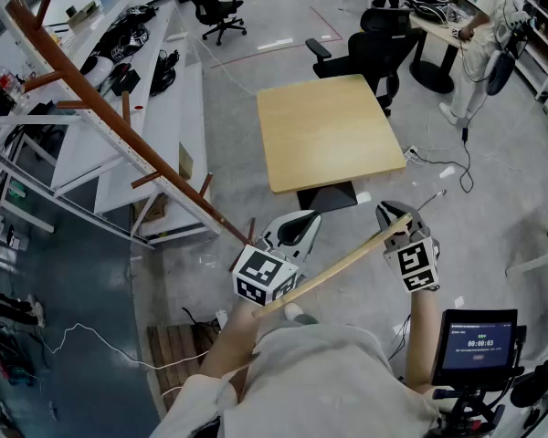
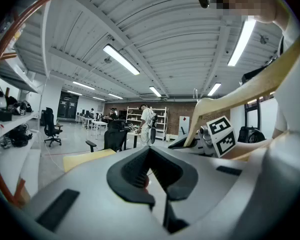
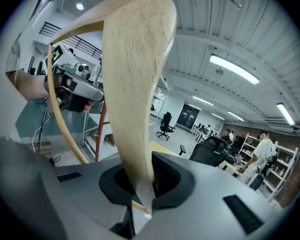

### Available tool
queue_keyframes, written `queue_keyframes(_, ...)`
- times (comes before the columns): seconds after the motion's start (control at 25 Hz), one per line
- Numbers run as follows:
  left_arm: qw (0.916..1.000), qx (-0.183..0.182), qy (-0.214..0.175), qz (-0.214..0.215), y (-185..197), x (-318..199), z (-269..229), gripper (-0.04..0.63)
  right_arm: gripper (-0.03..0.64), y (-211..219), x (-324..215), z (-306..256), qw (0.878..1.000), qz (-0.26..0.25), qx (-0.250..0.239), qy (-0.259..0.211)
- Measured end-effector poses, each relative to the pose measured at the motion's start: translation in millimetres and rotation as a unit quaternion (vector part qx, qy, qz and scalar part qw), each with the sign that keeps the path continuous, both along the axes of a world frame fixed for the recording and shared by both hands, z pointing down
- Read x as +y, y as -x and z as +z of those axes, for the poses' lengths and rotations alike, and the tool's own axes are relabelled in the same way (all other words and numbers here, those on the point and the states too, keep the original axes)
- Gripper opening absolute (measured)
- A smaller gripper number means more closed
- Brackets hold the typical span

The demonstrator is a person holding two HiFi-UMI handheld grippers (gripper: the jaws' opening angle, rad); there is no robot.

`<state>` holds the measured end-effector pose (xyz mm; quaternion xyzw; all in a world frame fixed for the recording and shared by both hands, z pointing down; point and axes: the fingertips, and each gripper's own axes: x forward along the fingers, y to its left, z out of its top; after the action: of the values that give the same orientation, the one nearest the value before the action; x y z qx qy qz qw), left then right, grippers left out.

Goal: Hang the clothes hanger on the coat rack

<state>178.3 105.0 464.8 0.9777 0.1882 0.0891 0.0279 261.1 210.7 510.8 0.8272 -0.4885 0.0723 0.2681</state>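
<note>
A pale wooden hanger (image 1: pixel 347 263) runs slantwise in front of me, its metal hook (image 1: pixel 431 200) at the upper right. My right gripper (image 1: pixel 393 217) is shut on the hanger near the hook end; in the right gripper view the wood (image 3: pixel 132 84) rises straight out of the jaws (image 3: pixel 150 174). My left gripper (image 1: pixel 297 229) is shut and holds nothing, just above the hanger's left end. The brown coat rack (image 1: pixel 119 126) with short pegs slants from the upper left down to beside the left gripper. It also curves along the left edge (image 2: pixel 2 44) of the left gripper view.
A light wooden table (image 1: pixel 329 130) stands ahead, with black office chairs (image 1: pixel 374 53) behind it. White workbenches (image 1: pixel 164 108) with gear line the left. A person (image 1: pixel 484 16) stands at the far right. A small screen (image 1: pixel 475 340) sits at the lower right. Cables lie on the floor.
</note>
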Motion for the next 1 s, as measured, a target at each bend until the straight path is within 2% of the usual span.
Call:
queue_keyframes(0.2, 0.9998, -0.006, 0.018, -0.009, -10, -58, -6, 0.000, 0.038, -14, -74, -5, 1.000, -0.019, 0.012, 0.000)
queue_keyframes(0.44, 0.9991, 0.000, 0.004, -0.041, -22, -116, -5, 0.000, 0.038, -30, -145, -8, 0.997, -0.068, 0.020, 0.007)
queue_keyframes(0.64, 0.9960, 0.004, 0.009, -0.089, -21, -147, -8, 0.000, 0.038, -39, -183, -11, 0.994, -0.111, 0.023, 0.012)
queue_keyframes(0.76, 0.9913, -0.001, 0.022, -0.130, -17, -164, -10, 0.000, 0.038, -40, -213, -15, 0.988, -0.152, 0.023, 0.011)
queue_keyframes(1.0, 0.9800, 0.009, 0.018, -0.198, 1, -193, -24, 0.000, 0.038, -32, -265, -32, 0.973, -0.229, 0.038, 0.016)
